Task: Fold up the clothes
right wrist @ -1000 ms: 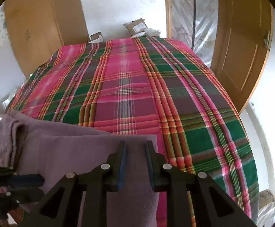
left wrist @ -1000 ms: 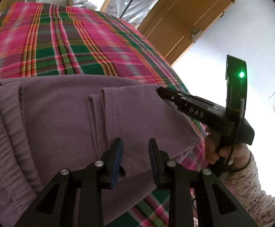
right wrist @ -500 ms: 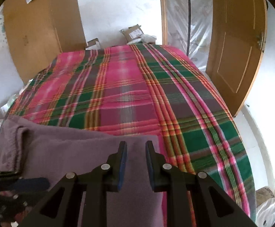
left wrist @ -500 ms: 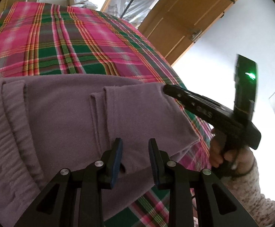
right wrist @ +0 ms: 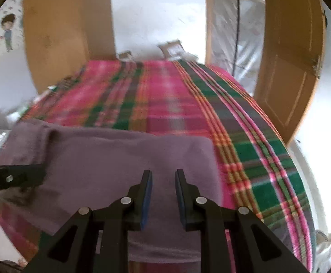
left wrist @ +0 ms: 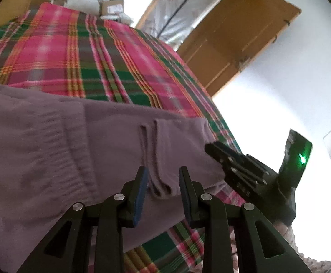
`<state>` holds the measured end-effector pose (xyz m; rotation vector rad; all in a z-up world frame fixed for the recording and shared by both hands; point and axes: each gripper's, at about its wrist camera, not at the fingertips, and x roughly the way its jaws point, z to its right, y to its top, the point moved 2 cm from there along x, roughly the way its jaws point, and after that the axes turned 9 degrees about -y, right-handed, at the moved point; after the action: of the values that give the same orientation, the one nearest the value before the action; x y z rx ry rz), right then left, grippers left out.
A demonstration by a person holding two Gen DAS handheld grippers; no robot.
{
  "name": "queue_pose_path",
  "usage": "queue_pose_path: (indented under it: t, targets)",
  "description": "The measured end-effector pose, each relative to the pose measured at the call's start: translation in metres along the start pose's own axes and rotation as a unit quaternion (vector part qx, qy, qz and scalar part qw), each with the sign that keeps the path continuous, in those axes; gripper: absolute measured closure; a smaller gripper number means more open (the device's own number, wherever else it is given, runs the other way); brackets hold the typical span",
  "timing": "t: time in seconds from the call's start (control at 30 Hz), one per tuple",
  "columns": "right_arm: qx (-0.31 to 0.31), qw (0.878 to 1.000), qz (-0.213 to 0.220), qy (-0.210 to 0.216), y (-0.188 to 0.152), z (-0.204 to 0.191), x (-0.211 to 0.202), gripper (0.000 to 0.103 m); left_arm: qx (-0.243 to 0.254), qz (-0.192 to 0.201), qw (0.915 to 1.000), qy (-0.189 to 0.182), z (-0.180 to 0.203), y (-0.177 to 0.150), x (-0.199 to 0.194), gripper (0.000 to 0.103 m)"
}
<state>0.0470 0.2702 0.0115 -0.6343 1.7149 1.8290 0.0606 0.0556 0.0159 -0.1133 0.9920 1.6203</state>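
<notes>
The left gripper (left wrist: pixel 162 185) stands with its fingers apart, one on either side of a doubled narrow fold of the mauve garment (left wrist: pixel 110 145); the pads do not press the cloth, and nothing is clamped. The right gripper (right wrist: pixel 163 192) likewise has its fingers apart, with the garment's near edge lying between and beneath them. Whether the pads touch the fabric cannot be settled there, since the right view is smeared by motion.

The garment lies spread across the near end of the bed, on the plaid blanket (right wrist: pixel 245 150). It looks already doubled, with square edges, a rolled edge at about 9 o'clock in the right view and a gathered, ribbed band at about 8 o'clock in the left view (probably a waistband or cuff).

Judged from its drape, the cloth is a soft, thick knit or fleece: light, limp, not fragile, and not slippery. It will sag between two holds and drag on the blanket rather than slide.

The soundest holds appear to be the near corners or the stacked edge, with every layer taken together. A pinch on the top ply alone would likely peel the fold open.

Beyond the bed, a wooden door (right wrist: pixel 290 72) stands at about 2 o'clock.
</notes>
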Motion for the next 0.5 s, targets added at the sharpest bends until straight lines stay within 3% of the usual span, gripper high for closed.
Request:
queue_pose_path:
  t: [0.17, 0.33, 0.5]
  targets:
    - [-0.024, 0.999, -0.006, 0.028, -0.010, -0.024, 0.002, 0.082, -0.018, 0.035, 0.9992, 0.008, -0.012, 0.002, -0.027, 0.074]
    - [-0.036, 0.999, -0.001, 0.008, -0.017, -0.033, 0.004, 0.081, -0.037, 0.070, 0.9968, 0.016, -0.025, 0.003, -0.054, 0.074]
    - [-0.040, 0.998, 0.011, 0.044, -0.011, -0.050, -0.005, 0.080, -0.053, 0.107, 0.9921, 0.040, -0.040, 0.002, -0.084, 0.074]
